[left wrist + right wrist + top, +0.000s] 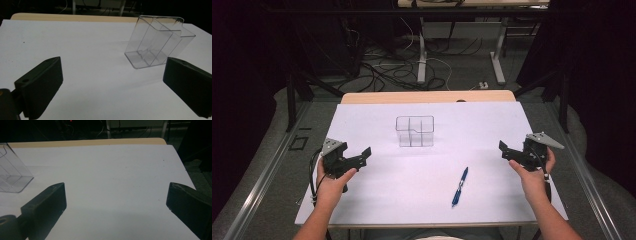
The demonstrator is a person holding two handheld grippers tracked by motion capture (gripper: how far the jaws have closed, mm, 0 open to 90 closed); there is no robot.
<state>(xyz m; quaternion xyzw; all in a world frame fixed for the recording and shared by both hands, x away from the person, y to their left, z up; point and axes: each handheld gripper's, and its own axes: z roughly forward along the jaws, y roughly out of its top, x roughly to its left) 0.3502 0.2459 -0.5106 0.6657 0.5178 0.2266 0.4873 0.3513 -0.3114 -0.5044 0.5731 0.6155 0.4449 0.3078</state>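
A clear plastic organizer (414, 131) with several compartments stands upright at the middle of the white table top (377, 195). A blue pen (460, 186) lies in front of it, toward the right. At the left side a hand holds my left gripper (359, 159), open and empty, pointing at the organizer (157, 42); its jaws stand wide apart (112, 65). My right gripper (508, 151) is held at the right side, also open with nothing between the jaws (116, 188). The organizer's corner (12, 175) sits at the left edge of the right gripper view.
A wooden strip (427, 96) runs along the table's far edge. Beyond it the floor carries cables and white table legs (422, 65). Dark frame posts (291, 100) stand at either side.
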